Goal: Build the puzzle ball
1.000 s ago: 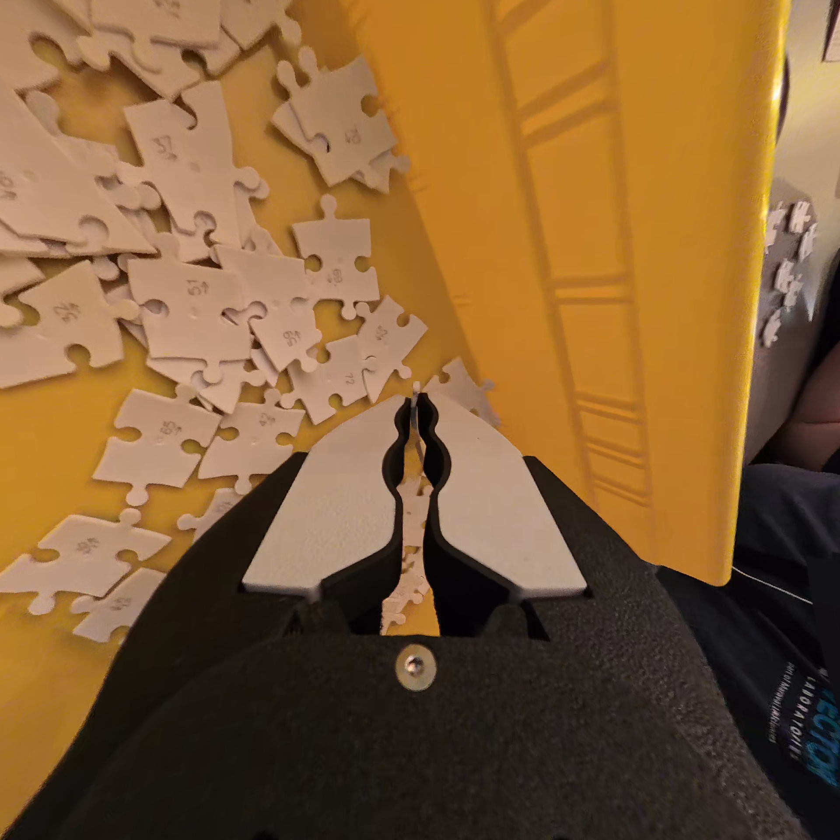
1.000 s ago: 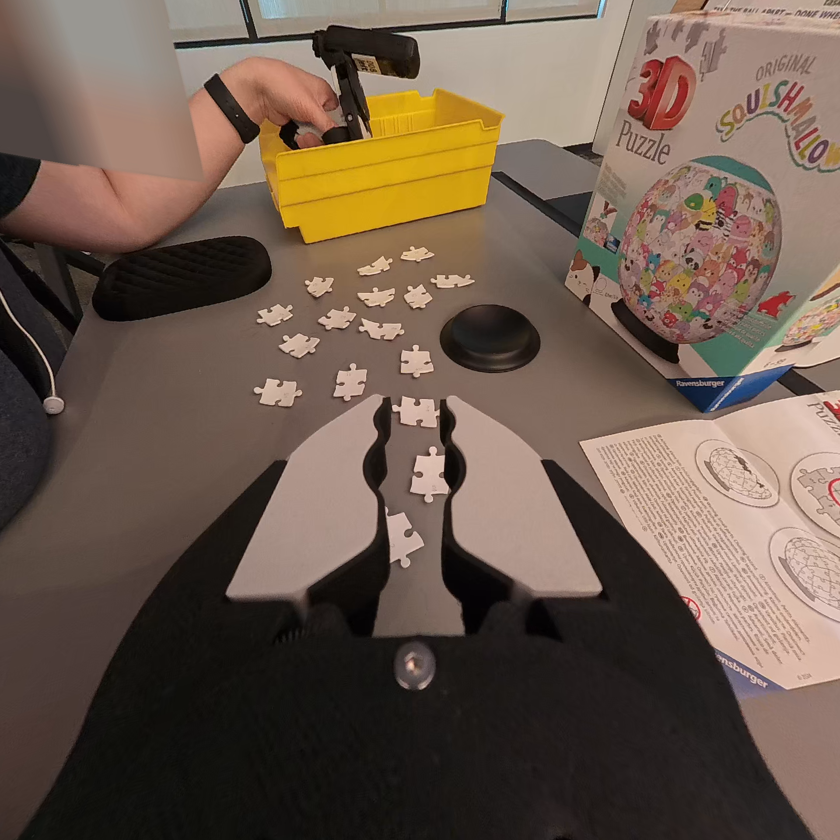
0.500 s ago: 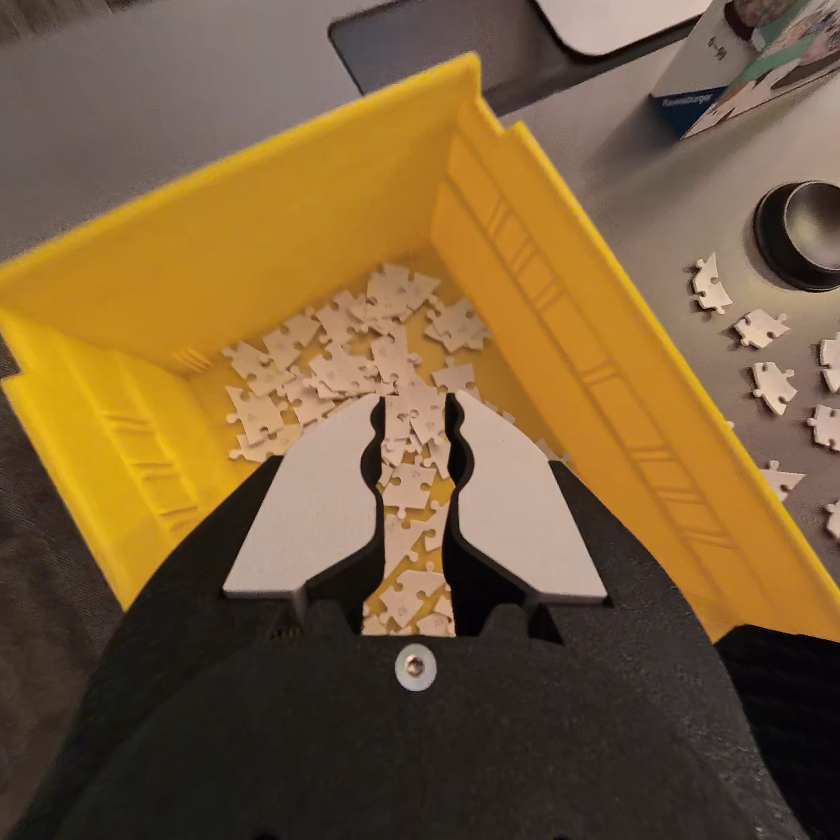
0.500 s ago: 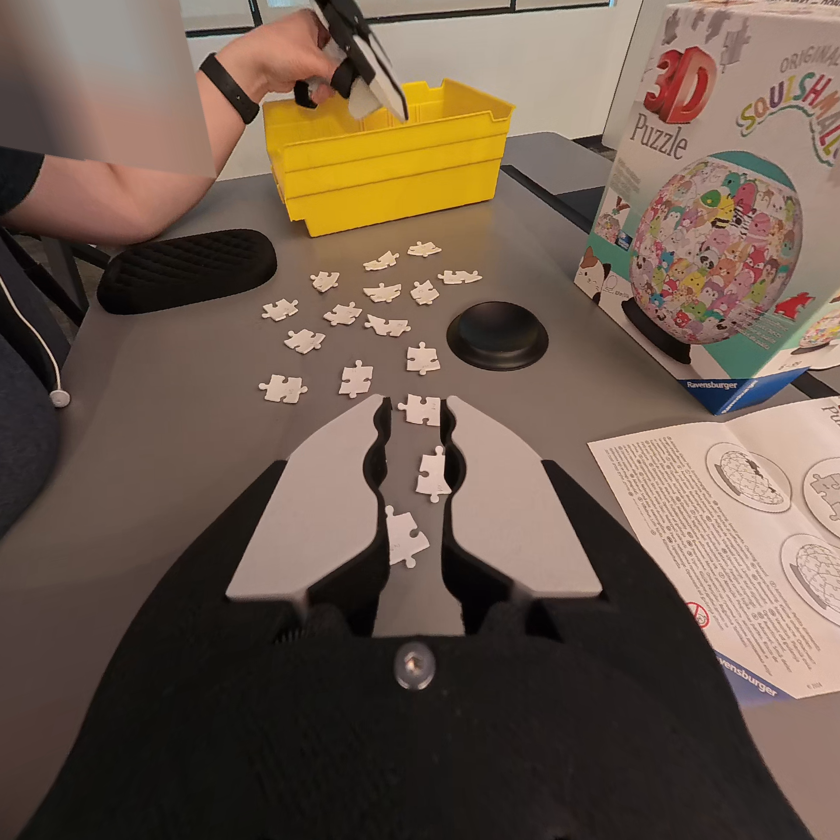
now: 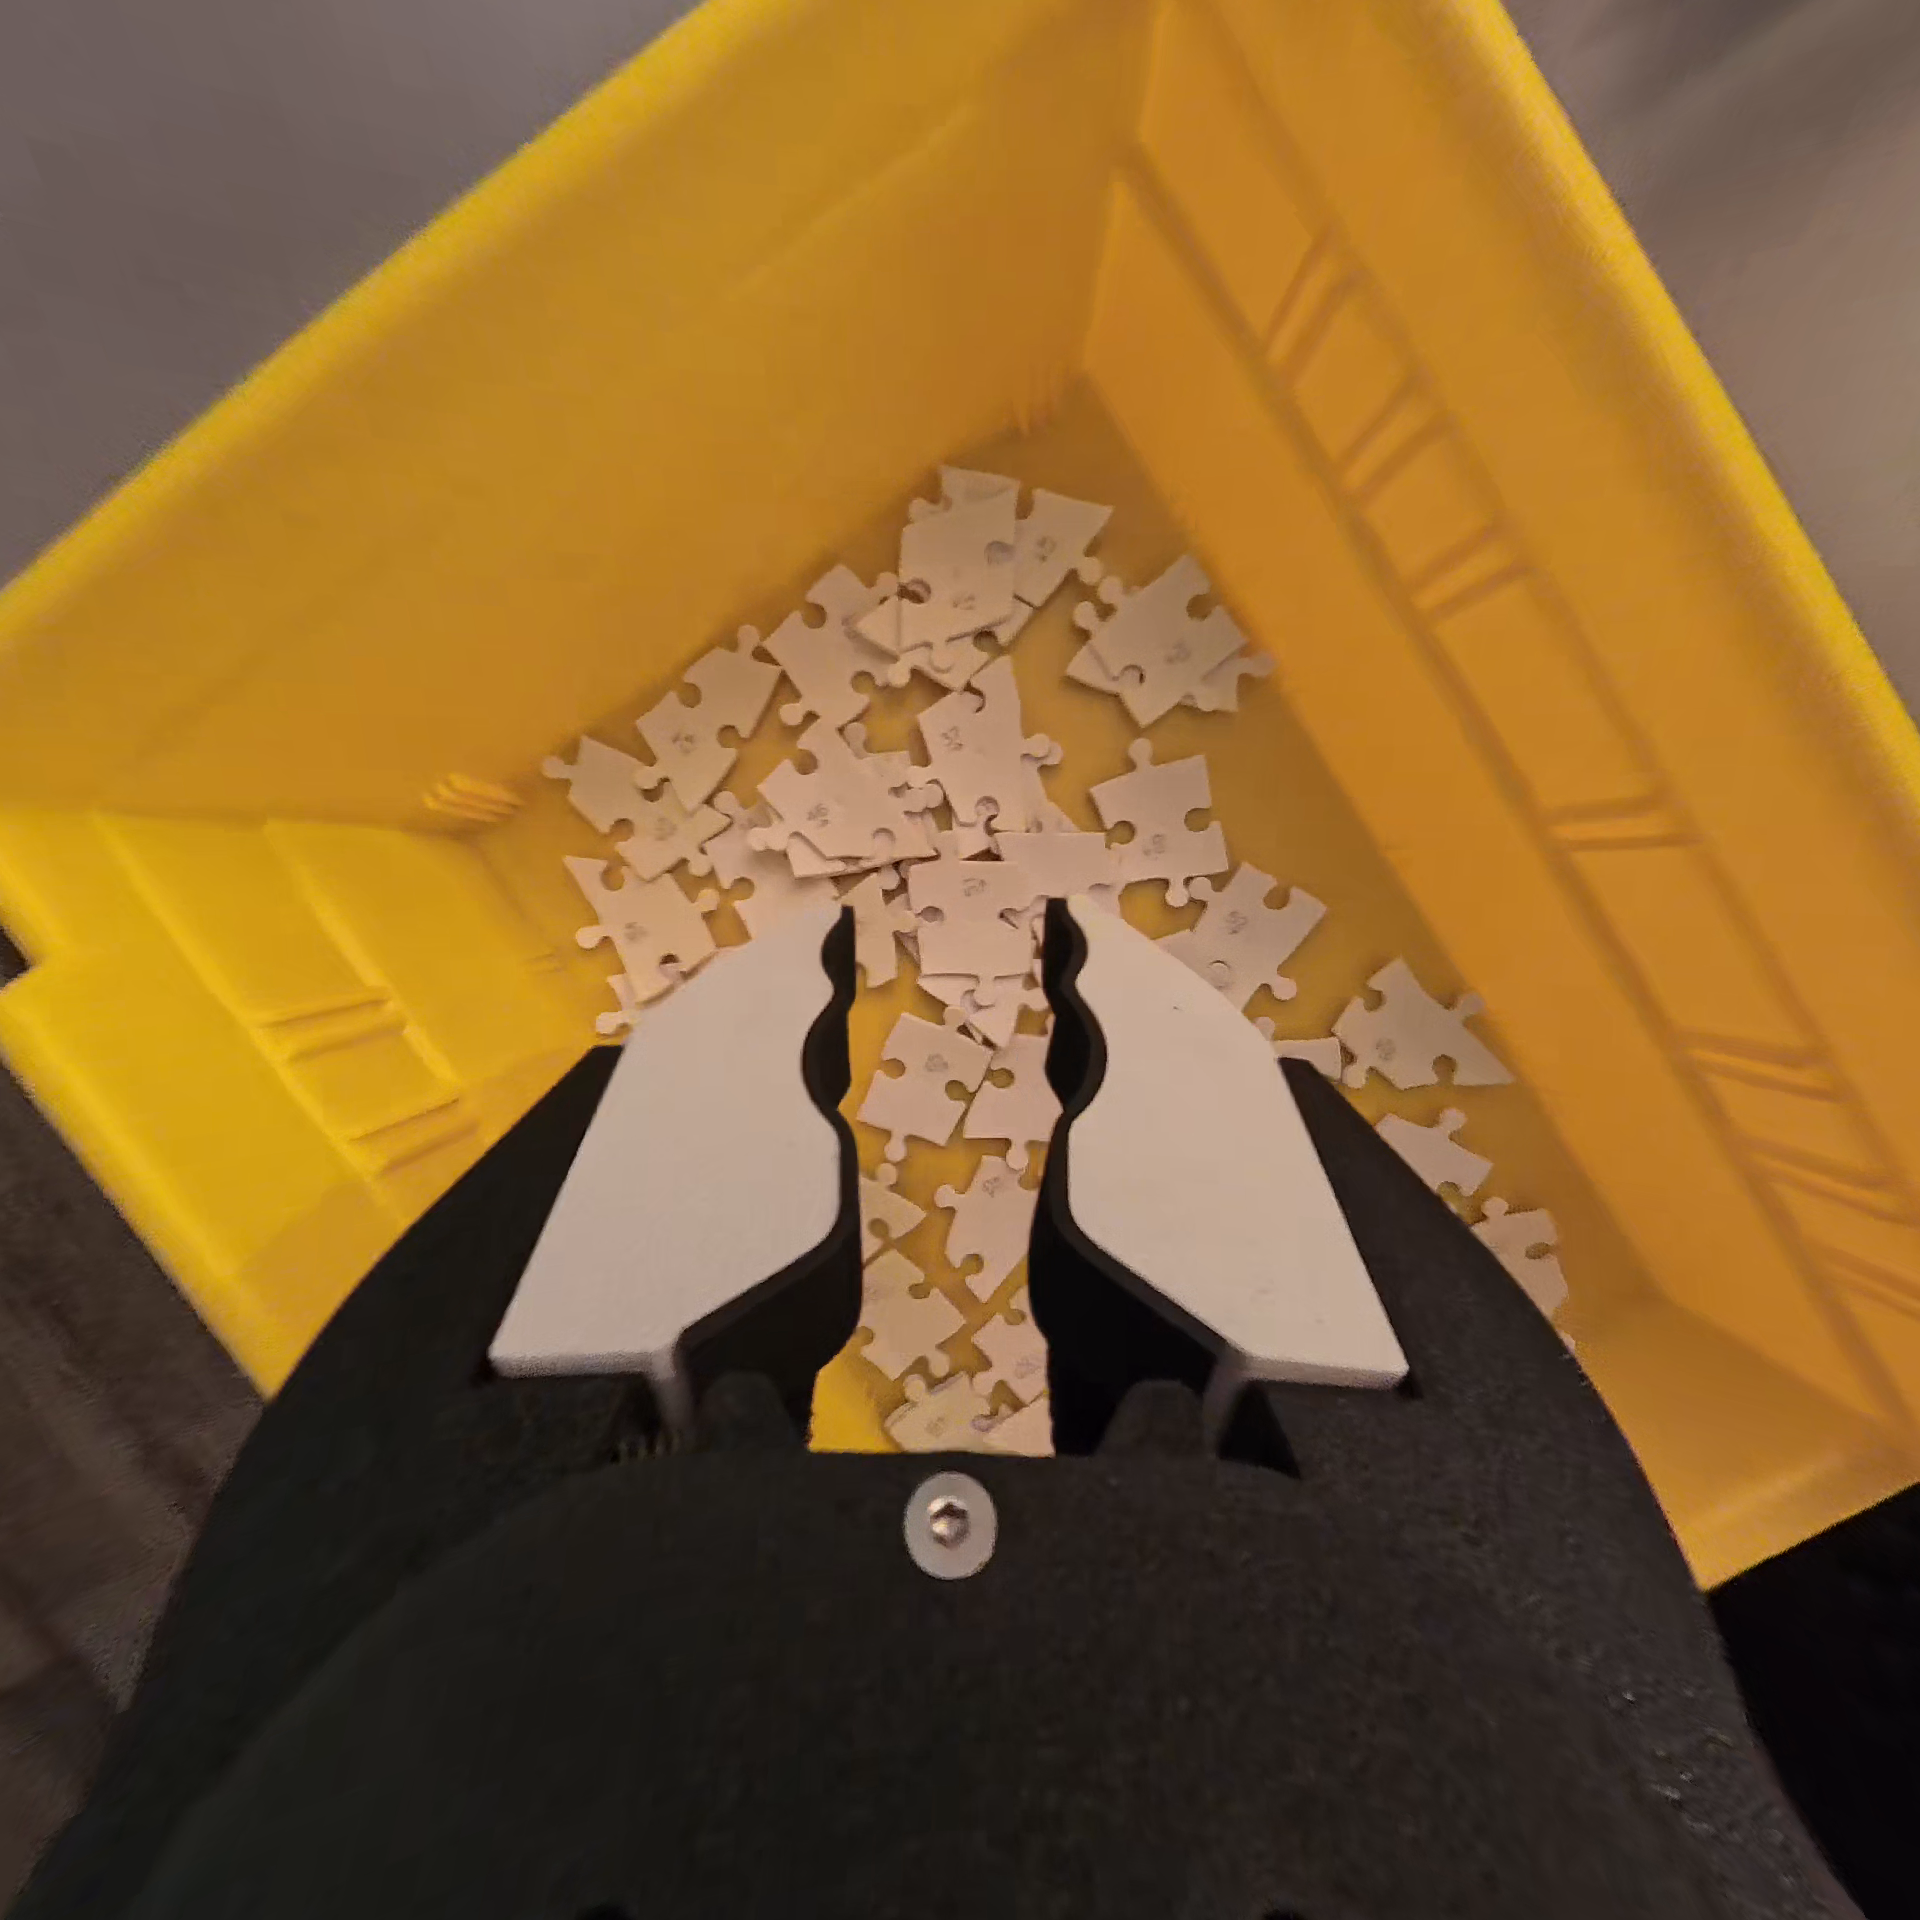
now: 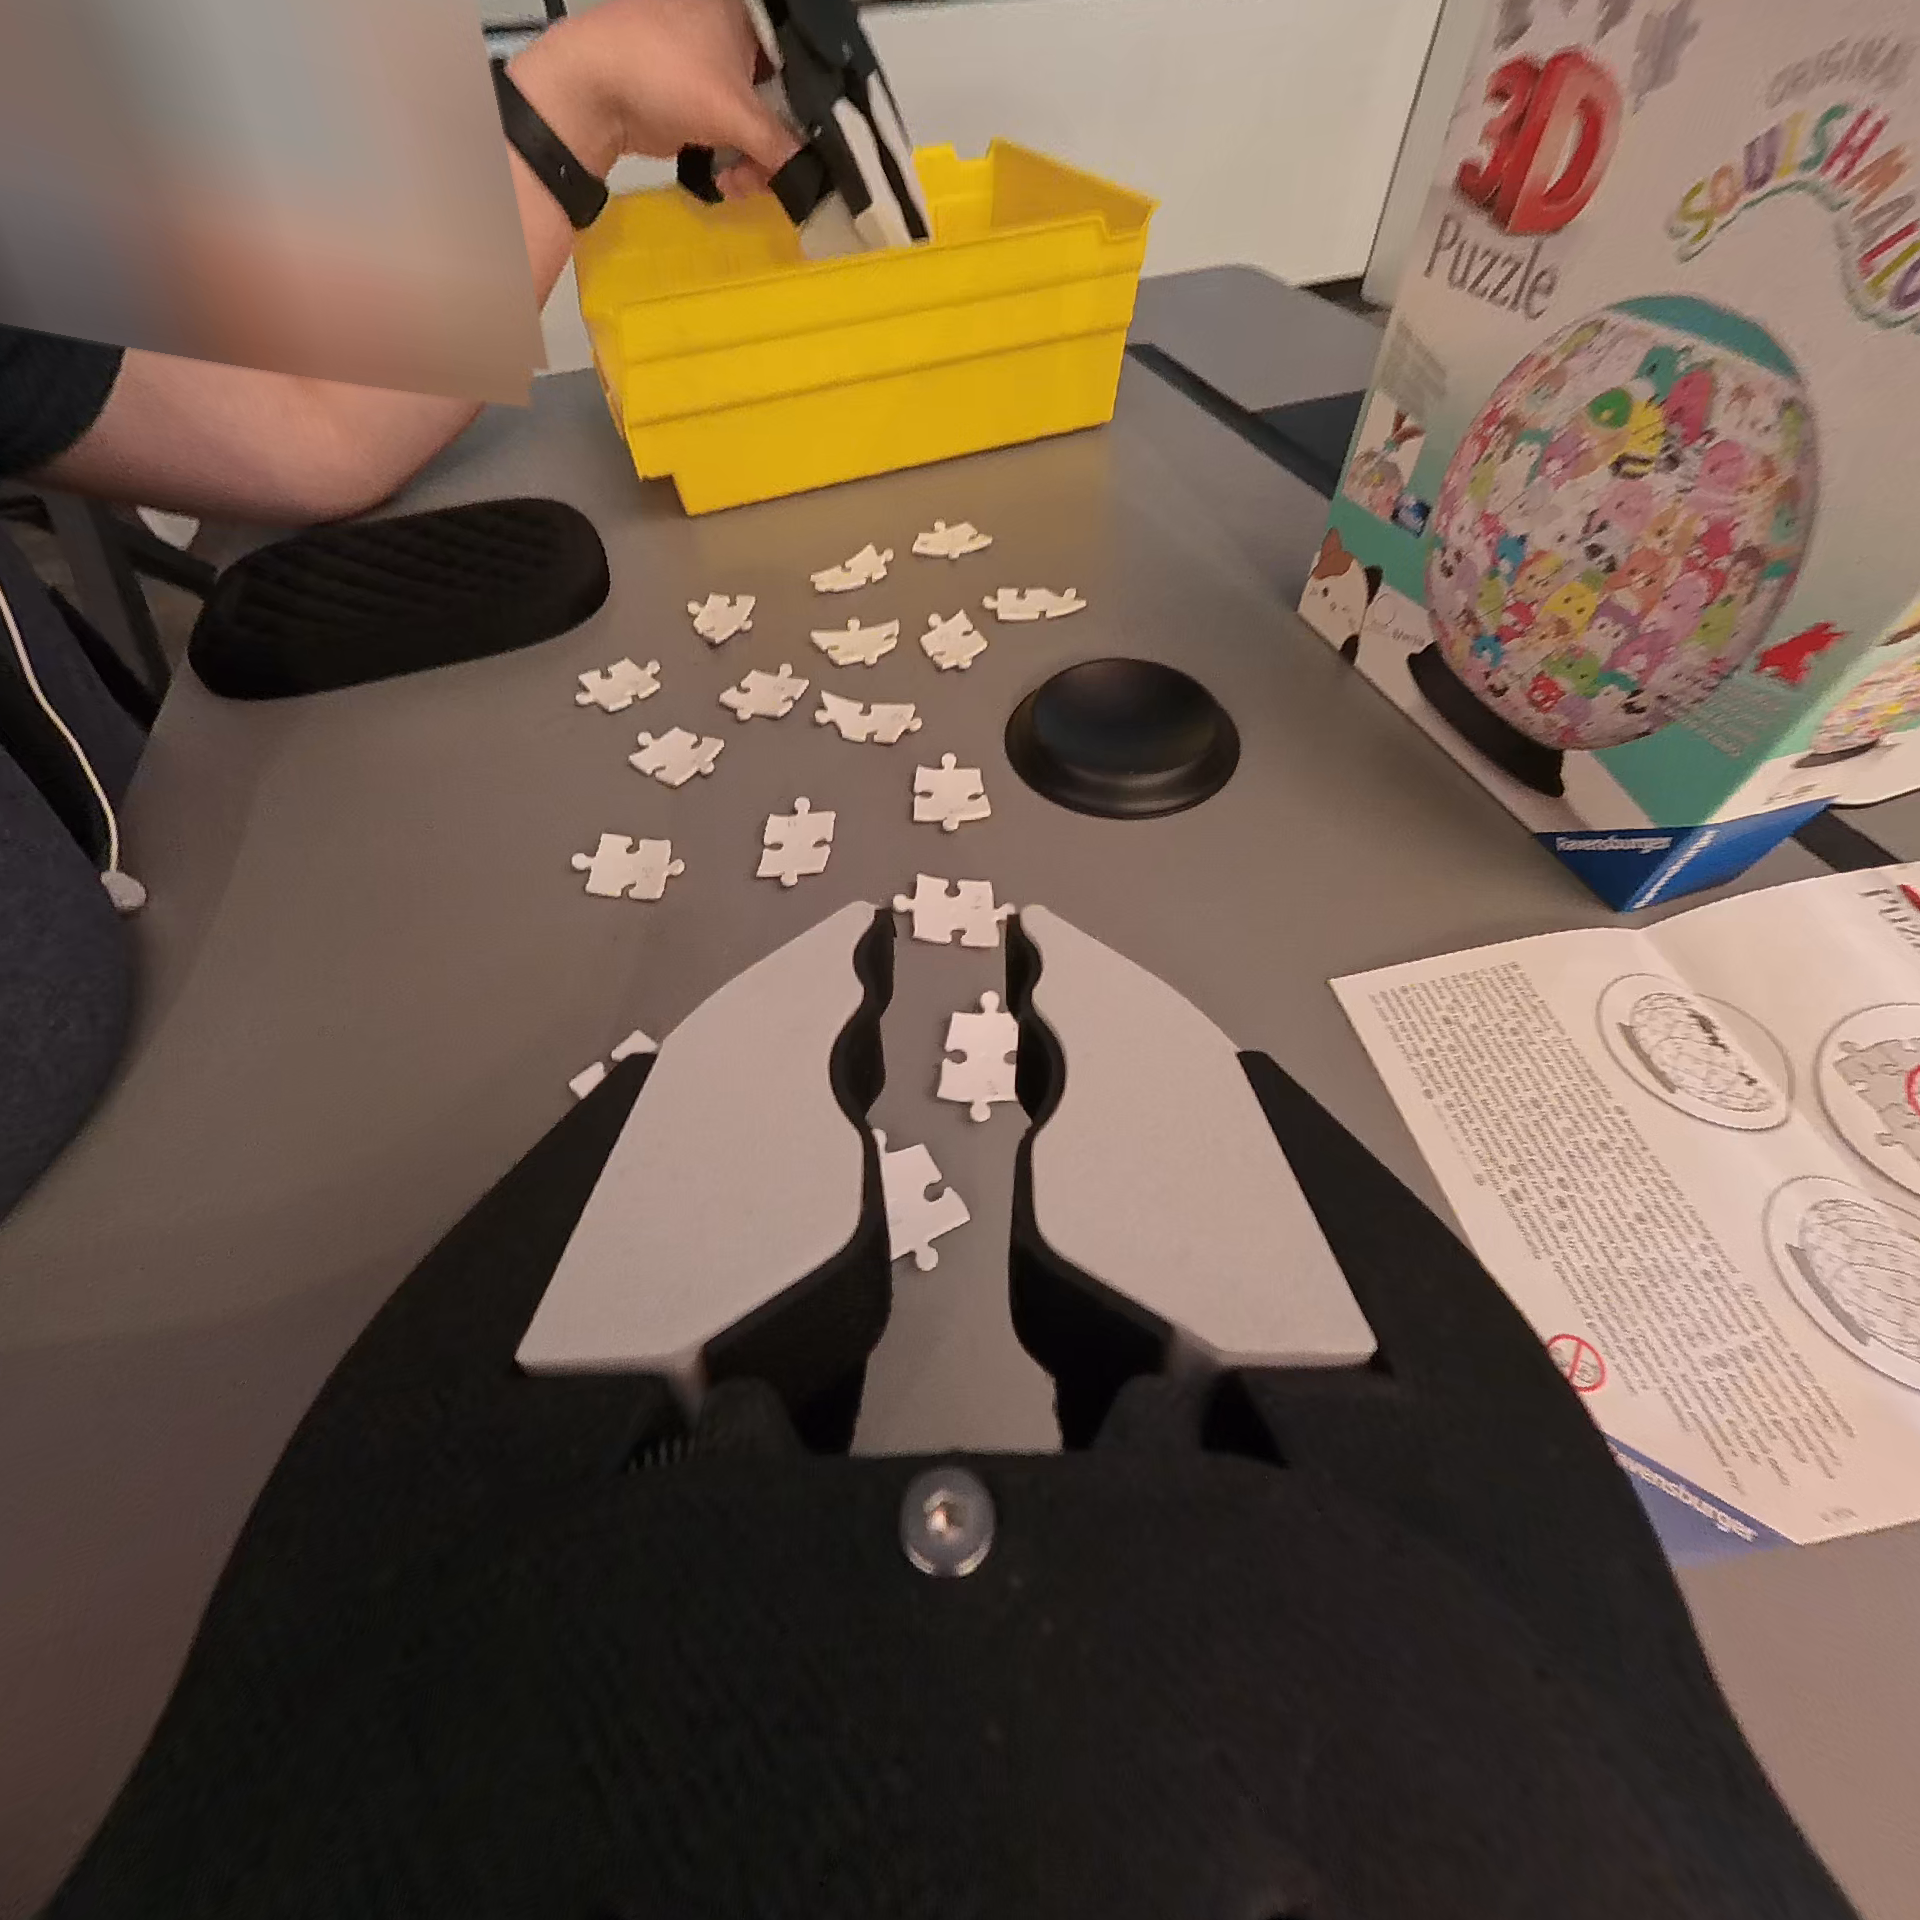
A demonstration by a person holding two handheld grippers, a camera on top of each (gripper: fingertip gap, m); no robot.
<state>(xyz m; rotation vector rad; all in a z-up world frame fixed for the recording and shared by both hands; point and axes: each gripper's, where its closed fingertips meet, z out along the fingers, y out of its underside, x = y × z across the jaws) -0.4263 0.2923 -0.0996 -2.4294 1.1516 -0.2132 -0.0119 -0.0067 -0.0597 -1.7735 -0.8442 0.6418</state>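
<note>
My left gripper (image 5: 948,912) is open and empty. It hangs inside the yellow bin (image 5: 623,468), just above a heap of pale puzzle pieces (image 5: 1158,821) lying back side up. In the right wrist view the left gripper (image 6: 862,197) dips into the bin (image 6: 862,395), held by a hand (image 6: 644,94). My right gripper (image 6: 951,916) is open and empty, low over the grey table (image 6: 364,1039). Three white pieces lie in line between and ahead of its fingers, one of them (image 6: 982,1055) next to the right finger. Several more loose pieces (image 6: 795,842) are spread beyond.
A black round stand (image 6: 1122,732) sits right of the loose pieces. The puzzle box (image 6: 1621,468) stands at the far right, with an open instruction sheet (image 6: 1662,1195) in front of it. A black padded rest (image 6: 395,592) and a person's forearm (image 6: 260,436) are at the left. Across from one pair of fingers to the other is roughly 50 cm.
The left gripper was shut deep in the bin, rose out and opened, and now has dropped back closer to the pieces, still open. The right gripper has stayed open and barely shifted.
</note>
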